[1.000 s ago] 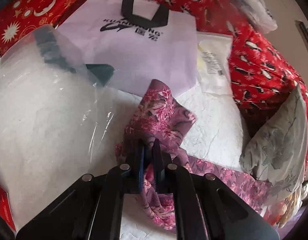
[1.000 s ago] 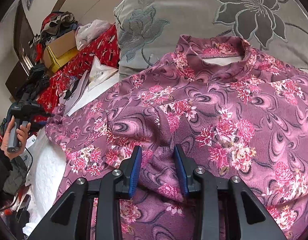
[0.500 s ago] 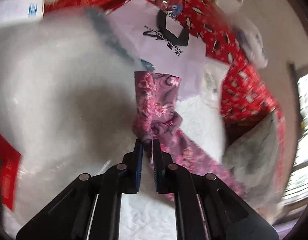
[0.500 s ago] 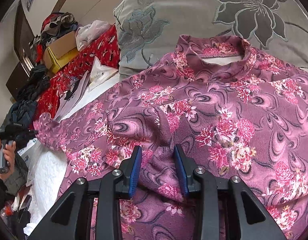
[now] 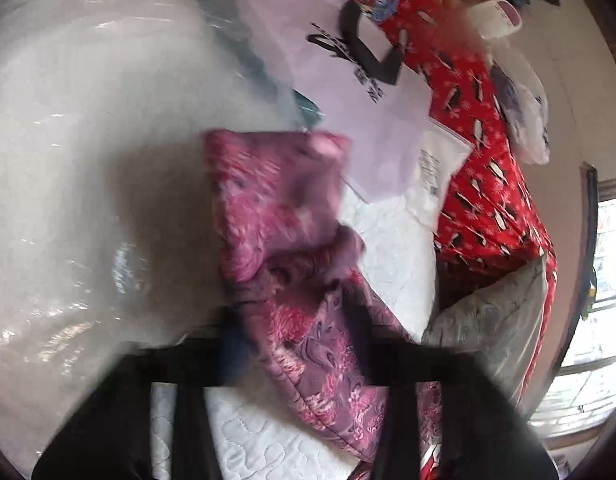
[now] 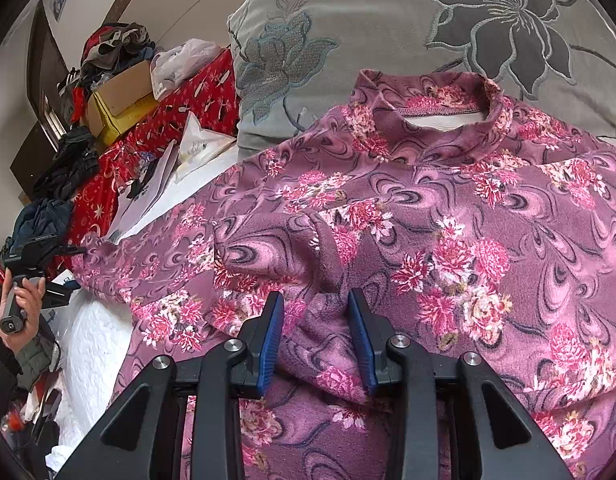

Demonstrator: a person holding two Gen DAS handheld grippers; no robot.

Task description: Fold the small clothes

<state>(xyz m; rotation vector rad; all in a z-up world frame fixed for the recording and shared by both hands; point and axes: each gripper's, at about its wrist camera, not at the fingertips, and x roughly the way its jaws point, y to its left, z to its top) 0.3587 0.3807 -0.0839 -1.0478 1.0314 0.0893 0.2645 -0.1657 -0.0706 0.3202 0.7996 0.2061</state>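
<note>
We hold the floral fleece top flat on the bed, our right claw clenched on a bunched fold at its middle. Our left claw is closing on the sleeve, which stretches leftward, away from the body and collar.

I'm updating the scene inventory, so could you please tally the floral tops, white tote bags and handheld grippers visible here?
floral top: 1
white tote bag: 1
handheld grippers: 2, the left gripper and the right gripper
Total: 4
</note>
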